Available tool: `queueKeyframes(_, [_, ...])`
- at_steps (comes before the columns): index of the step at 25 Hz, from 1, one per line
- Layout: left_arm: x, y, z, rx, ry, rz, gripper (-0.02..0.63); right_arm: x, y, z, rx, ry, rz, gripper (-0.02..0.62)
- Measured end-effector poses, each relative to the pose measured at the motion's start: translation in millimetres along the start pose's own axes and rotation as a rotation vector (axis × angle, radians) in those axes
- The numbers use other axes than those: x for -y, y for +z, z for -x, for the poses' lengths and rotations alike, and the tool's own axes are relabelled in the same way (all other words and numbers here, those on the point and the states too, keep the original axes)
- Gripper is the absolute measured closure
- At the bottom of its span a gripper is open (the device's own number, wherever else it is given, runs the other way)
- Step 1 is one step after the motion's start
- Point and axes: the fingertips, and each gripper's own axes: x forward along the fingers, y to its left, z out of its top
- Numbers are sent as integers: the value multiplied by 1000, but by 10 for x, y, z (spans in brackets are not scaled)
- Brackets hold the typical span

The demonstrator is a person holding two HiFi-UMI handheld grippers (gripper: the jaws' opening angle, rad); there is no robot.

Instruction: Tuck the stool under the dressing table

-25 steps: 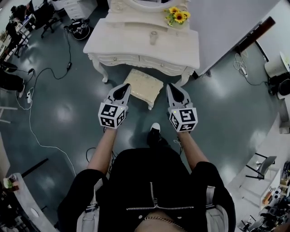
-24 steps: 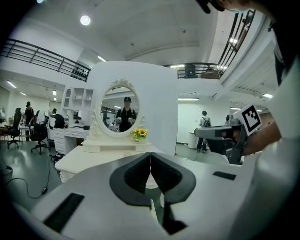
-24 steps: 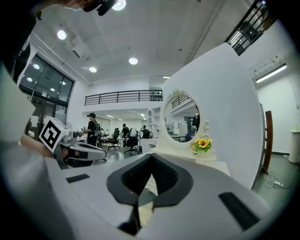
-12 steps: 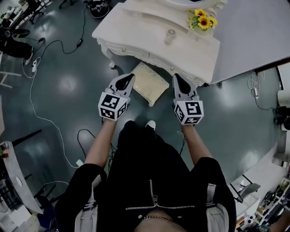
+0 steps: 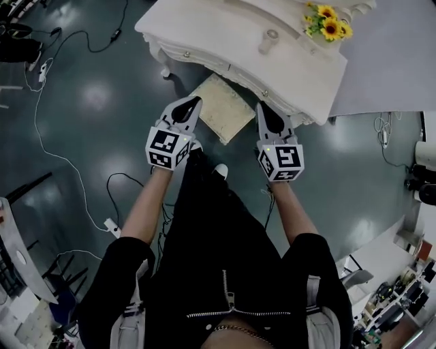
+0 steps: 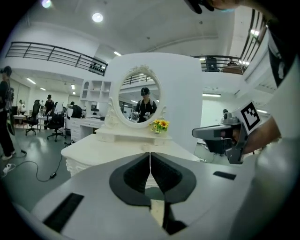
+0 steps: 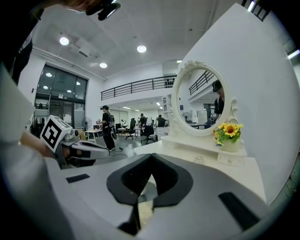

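Note:
In the head view the white dressing table (image 5: 204, 31) fills the top, with its oval mirror (image 6: 139, 101) seen from the left gripper view. The cream cushioned stool (image 5: 221, 109) stands on the floor at the table's front edge, its far side under the tabletop. My left gripper (image 5: 193, 102) is shut and empty, its tip just off the stool's left side. My right gripper (image 5: 262, 108) is also shut and empty, at the stool's right side below the table edge. Whether either tip touches the stool is unclear.
Sunflowers (image 5: 328, 20) and a small jar (image 5: 269, 41) stand on the tabletop. A grey partition (image 5: 395, 54) rises to the right of the table. Cables (image 5: 68, 157) and a power strip (image 5: 111, 227) lie on the dark floor at left. The person's shoe (image 5: 220, 170) is just behind the stool.
The person has stepped closer to the table. Both grippers have moved forward and lower, from behind the stool to either side of it. Both stayed shut.

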Motion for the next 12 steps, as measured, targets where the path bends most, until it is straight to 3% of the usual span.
queueKeyframes(12, [-470,-1375,-394,-95,16,297,584,46,-1023,-438,-159,14,-67,589])
